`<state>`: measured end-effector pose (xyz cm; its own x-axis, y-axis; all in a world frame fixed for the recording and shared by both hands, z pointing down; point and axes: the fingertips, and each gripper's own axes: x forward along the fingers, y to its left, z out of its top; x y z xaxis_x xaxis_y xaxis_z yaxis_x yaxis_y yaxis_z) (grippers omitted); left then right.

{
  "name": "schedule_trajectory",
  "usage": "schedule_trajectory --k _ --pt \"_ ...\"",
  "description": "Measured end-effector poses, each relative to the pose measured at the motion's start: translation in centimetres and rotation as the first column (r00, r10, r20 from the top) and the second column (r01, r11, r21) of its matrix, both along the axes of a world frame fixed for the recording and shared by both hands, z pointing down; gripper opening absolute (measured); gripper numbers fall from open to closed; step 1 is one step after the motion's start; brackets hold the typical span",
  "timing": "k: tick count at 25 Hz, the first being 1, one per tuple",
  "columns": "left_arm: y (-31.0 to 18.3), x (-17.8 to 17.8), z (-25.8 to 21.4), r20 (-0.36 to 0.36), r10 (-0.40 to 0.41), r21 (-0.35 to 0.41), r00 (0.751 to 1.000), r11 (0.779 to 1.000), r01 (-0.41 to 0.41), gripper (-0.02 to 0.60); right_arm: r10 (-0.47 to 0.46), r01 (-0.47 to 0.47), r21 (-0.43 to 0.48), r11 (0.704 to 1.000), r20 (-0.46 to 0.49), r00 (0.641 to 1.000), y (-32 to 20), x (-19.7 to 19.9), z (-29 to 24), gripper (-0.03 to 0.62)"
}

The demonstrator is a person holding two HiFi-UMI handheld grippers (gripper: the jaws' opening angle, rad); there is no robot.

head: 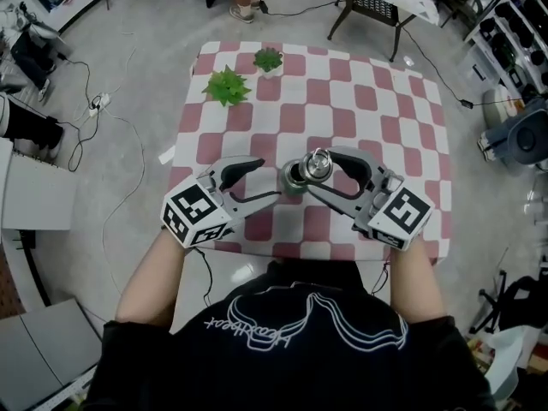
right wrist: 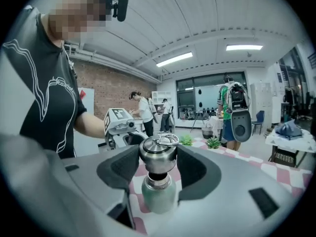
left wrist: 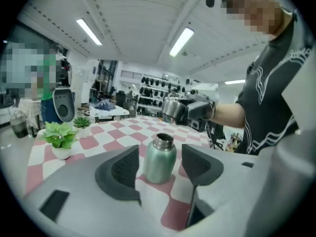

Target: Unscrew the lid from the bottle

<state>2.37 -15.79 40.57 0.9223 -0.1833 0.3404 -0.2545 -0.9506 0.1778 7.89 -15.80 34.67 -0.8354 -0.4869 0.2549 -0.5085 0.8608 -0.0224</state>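
A green metal bottle (head: 294, 182) stands upright on the red-and-white checked table (head: 377, 118) with its neck open. Its steel lid (head: 318, 164), which has a ring handle, hangs just above the neck, clear of it, with my right gripper (head: 318, 171) shut on it. In the right gripper view the lid (right wrist: 159, 153) sits between the pads and the bottle (right wrist: 159, 195) shows below it. My left gripper (head: 269, 178) is open. In the left gripper view the bottle (left wrist: 159, 166) stands between its spread jaws, and neither pad touches it.
Two small potted green plants (head: 227, 86) (head: 268, 58) stand at the table's far left. Cables and a power strip (head: 98, 103) lie on the floor to the left. A black side table (head: 377, 7) and a standing person are beyond the far edge.
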Motion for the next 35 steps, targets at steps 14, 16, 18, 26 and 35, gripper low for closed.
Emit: schedule_trajectory --k 14,16,18,26,35 --pt "5.9 -1.5 -11.7 -0.261 -0.285 0.051 0.922 0.950 0.308 0.006 0.229 -0.236 0.052 0.970 0.117 0.966 4.3 0.2 -4.7 0.242" --pt "6.5 -1.8 -12.3 -0.269 -0.307 0.046 0.913 0.943 0.331 0.006 0.230 -0.239 0.058 0.969 0.133 0.964 5.1 -0.2 -5.2 0.242" --pt "6.9 -2.2 -12.7 -0.270 -0.327 0.054 0.905 0.934 0.354 0.006 0.230 -0.241 0.061 0.969 0.154 0.961 6.0 -0.3 -5.9 0.242" --pt "8.0 -2.6 -12.8 -0.250 -0.367 0.054 0.896 0.919 0.392 0.005 0.231 -0.247 0.080 0.966 0.171 0.958 7.8 -0.4 -6.8 0.242" --pt "8.4 -2.1 -12.8 -0.250 -0.370 0.042 0.895 0.919 0.392 0.006 0.236 -0.253 0.073 0.965 0.182 0.955 8.6 -0.1 -6.4 0.242"
